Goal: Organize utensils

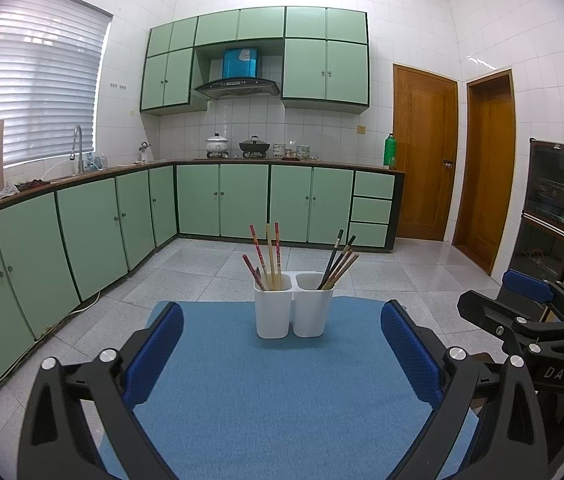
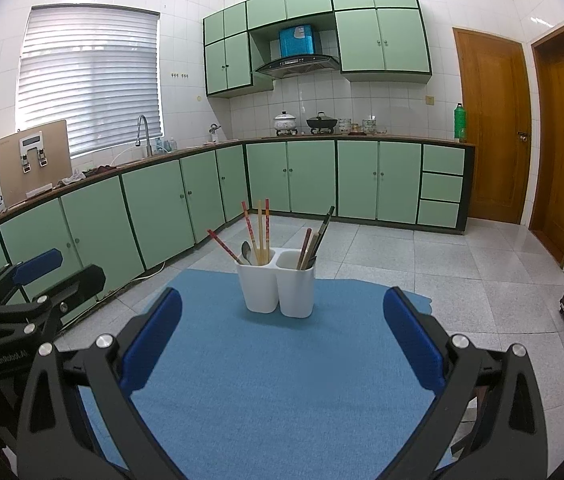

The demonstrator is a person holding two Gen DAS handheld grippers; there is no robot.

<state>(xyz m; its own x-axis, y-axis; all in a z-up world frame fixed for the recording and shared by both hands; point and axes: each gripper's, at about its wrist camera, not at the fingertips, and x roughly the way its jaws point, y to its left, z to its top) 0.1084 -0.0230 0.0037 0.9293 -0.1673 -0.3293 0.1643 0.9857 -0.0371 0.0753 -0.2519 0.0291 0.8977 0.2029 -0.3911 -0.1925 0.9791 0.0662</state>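
A white two-compartment utensil holder (image 1: 293, 306) (image 2: 276, 283) stands at the far end of a blue mat (image 1: 273, 392) (image 2: 282, 372). Its left compartment holds red and pale wooden chopsticks (image 1: 267, 256) (image 2: 258, 230) and a metal spoon (image 2: 246, 252). Its right compartment holds dark and brown chopsticks (image 1: 338, 266) (image 2: 314, 240). My left gripper (image 1: 282, 344) is open and empty, low over the mat, short of the holder. My right gripper (image 2: 282, 338) is open and empty too, beside it. Each shows at the other view's edge.
The mat lies on a small table above a tiled floor (image 1: 209, 276). Green cabinets (image 1: 93, 228) with a sink and stove run along the left and back walls. Wooden doors (image 1: 422, 156) and a dark cabinet (image 1: 554, 208) stand at the right.
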